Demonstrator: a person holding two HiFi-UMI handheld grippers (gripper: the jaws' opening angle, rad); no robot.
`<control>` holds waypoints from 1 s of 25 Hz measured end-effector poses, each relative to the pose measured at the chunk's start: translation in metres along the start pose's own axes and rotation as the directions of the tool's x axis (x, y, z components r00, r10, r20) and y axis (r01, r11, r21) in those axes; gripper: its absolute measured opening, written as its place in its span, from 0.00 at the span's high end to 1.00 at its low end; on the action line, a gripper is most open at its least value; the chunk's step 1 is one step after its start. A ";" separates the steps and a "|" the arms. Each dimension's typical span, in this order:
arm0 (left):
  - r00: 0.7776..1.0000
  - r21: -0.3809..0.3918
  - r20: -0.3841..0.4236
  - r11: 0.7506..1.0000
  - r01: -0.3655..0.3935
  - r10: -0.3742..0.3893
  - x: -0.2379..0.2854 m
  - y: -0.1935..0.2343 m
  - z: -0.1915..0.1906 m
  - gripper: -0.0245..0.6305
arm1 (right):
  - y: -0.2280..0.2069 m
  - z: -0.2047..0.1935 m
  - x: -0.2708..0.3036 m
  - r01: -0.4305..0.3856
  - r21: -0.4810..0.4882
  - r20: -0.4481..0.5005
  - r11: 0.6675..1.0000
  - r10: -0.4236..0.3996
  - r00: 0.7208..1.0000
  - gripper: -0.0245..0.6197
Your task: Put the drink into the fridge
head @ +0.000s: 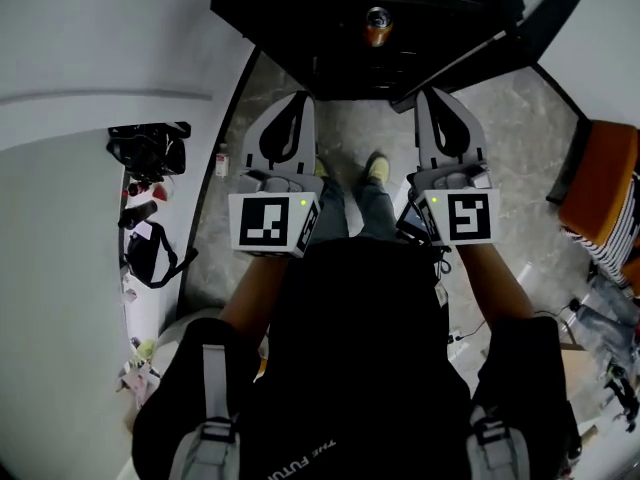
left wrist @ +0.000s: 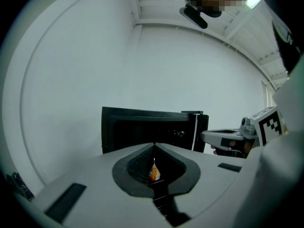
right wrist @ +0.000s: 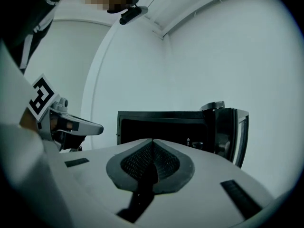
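Observation:
The drink, an orange can [head: 378,26], stands inside the black fridge [head: 300,18], whose door [head: 500,38] hangs open to the right. Both grippers are held side by side in front of the fridge, pointing at it and well short of the can. My left gripper [head: 305,96] has its jaw tips together and holds nothing. In the left gripper view the can [left wrist: 153,171] shows far off through the slit behind the tips of the left gripper [left wrist: 153,145]. My right gripper [head: 425,93] is shut and empty. The right gripper view shows the right gripper [right wrist: 152,140] facing the dark fridge opening [right wrist: 161,122].
An orange chair [head: 605,183] stands at the right. A white counter edge with black bags [head: 150,148] runs along the left, with a small bottle [head: 221,158] on the floor beside it. The person's feet [head: 377,168] are on the tiled floor before the fridge.

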State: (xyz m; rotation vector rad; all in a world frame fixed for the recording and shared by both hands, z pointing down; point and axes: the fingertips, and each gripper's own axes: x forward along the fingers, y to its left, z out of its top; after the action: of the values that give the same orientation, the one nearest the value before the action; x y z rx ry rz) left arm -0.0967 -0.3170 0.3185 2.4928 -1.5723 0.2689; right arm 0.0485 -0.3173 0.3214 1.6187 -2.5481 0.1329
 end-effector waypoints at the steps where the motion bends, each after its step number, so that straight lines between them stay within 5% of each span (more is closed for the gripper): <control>1: 1.000 0.002 0.002 1.000 -0.002 0.002 -0.003 -0.003 0.003 0.94 | 0.000 0.002 -0.004 -0.010 0.008 0.000 1.000 0.010 1.000 0.94; 12: 0.999 0.051 0.030 0.998 -0.031 0.029 -0.023 -0.041 0.025 0.94 | -0.023 0.026 -0.041 -0.113 0.036 0.035 0.993 0.111 0.993 0.94; 25: 0.998 0.054 0.022 0.996 -0.064 0.063 -0.031 -0.032 0.028 0.94 | -0.013 0.021 -0.039 -0.209 0.053 -0.008 0.976 0.210 0.978 0.94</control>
State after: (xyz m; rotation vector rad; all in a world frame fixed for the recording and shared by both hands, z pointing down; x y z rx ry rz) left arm -0.0794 -0.2830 0.2815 2.4964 -1.6765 0.2999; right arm 0.0760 -0.2909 0.2951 1.3550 -2.7211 0.2303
